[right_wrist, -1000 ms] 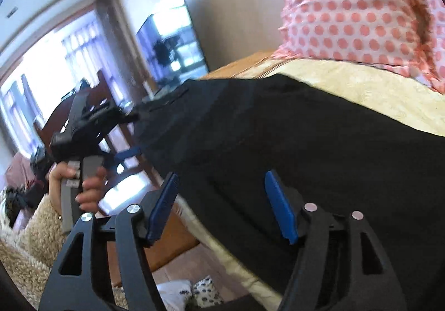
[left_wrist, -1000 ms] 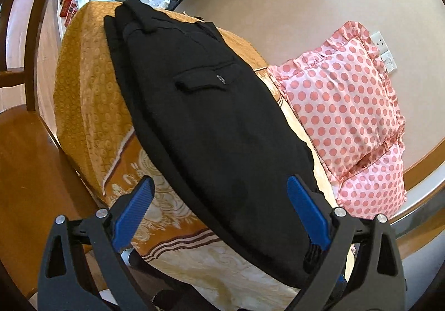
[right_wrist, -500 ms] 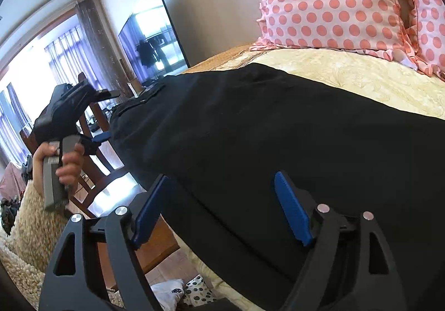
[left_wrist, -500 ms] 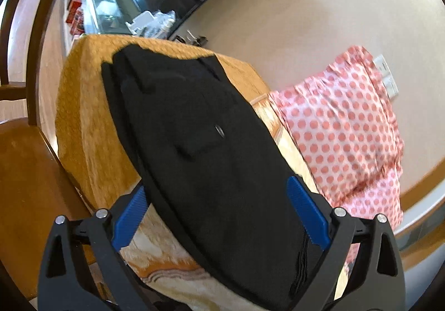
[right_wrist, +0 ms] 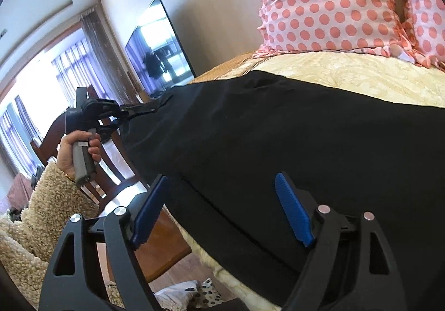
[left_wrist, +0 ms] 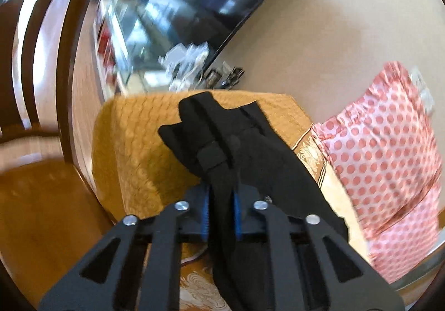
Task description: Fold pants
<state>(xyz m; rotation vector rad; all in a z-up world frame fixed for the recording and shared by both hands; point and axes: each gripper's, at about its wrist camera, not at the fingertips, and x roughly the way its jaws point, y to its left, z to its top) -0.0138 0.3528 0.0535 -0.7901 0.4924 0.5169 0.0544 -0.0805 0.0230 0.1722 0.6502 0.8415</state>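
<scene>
L gripper point(left_wrist: 221, 210), lower centre of L view: pads clenched on bunched edge of black pants point(left_wrist: 250, 160). Pants spread across bed point(left_wrist: 133, 149), centre frame. R gripper point(right_wrist: 222, 210), bottom of R view: fingers wide apart, straddling pants' near edge. Dotted pillow point(right_wrist: 328, 2) upper right.

A cream wall point(right_wrist: 222, 19) carried a dark TV point(right_wrist: 161, 44). Bright curtained windows point(right_wrist: 30, 105) lit the room. A wooden chair point(left_wrist: 36, 199) stood beside the bed point(left_wrist: 133, 149), with polka-dot pillows point(right_wrist: 328, 2) against the wall.
</scene>
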